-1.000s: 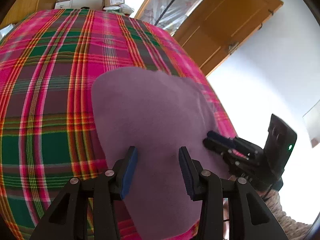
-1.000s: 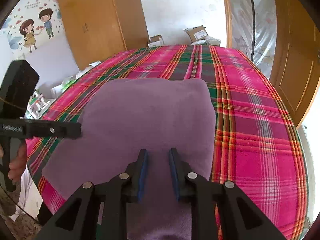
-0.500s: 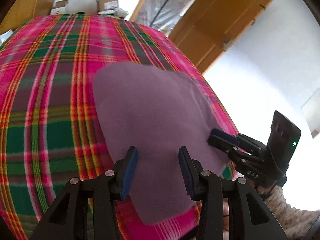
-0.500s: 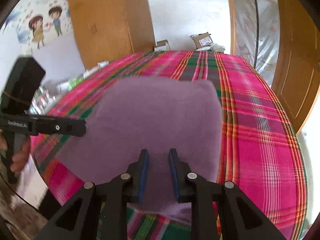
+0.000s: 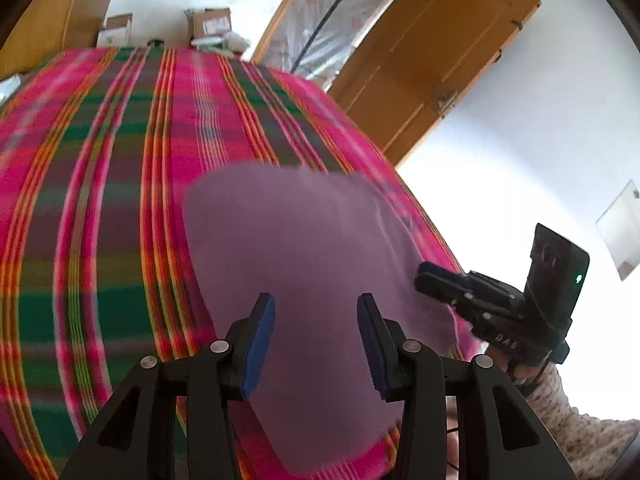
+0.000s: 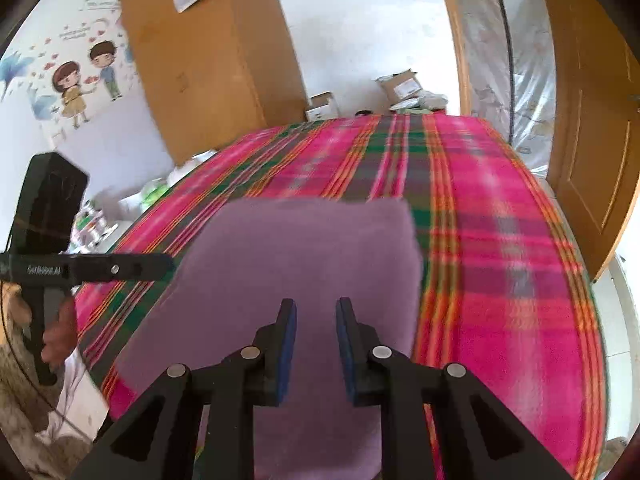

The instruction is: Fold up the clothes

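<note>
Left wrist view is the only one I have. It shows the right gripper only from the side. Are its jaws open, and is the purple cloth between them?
Observer: In the right wrist view the right gripper has its jaws narrowly apart. The purple cloth shows through the gap, and I see no pinch.
Operator: How does the cloth's far edge look from there?
Observer: Fairly straight, with a square far right corner, lying on the plaid blanket.
Operator: What is on the wall to the left of the blanket?
Observer: A wall sticker of two cartoon children, next to a wooden wardrobe.
</note>
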The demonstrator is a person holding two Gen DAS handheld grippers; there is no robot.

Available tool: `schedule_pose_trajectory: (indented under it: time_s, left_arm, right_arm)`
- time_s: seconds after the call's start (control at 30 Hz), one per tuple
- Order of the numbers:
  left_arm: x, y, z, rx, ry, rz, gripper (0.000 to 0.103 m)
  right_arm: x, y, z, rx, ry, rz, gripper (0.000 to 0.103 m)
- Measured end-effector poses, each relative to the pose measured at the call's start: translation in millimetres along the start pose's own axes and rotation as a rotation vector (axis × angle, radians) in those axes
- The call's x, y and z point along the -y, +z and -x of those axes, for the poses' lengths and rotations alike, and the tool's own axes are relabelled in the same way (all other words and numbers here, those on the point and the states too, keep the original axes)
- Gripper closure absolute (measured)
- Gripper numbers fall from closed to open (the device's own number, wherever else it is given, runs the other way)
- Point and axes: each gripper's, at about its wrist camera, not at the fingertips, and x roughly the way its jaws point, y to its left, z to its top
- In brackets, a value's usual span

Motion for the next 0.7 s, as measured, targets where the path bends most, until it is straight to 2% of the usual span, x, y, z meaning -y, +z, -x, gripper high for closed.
schedule_pose_trajectory:
  time_s: [0.13, 0.23, 0.33, 0.5, 0.7]
  left_arm:
    - [-16.0, 24.4, -15.6, -0.01, 0.013, 0.052, 0.059]
    - [-27.7, 40.6, -27.2, -0.021, 0.023, 0.092, 0.059]
    - [-31.6, 45.3, -33.7, -0.03, 0.042, 0.105, 0.059]
    - [-47.0, 47.8, -44.1, -0.064, 0.023, 0.154, 0.059]
    - [-49.4, 45.8, -49.3, -0.056, 0.017, 0.127, 0.059]
  right_arm:
    - [13.5, 22.4, -18.3, -0.01, -0.025, -0.001, 0.083]
    - [26.8, 35.3, -35.9, -0.044, 0.01, -0.035, 0.083]
    - [33.7, 40.7, -51.8, -0.078, 0.015, -0.048, 0.083]
    - [34.8, 38.9, -66.5, -0.117, 0.017, -0.046, 0.083]
    - [43.8, 35.1, -69.5, -0.119, 0.056, -0.091, 0.084]
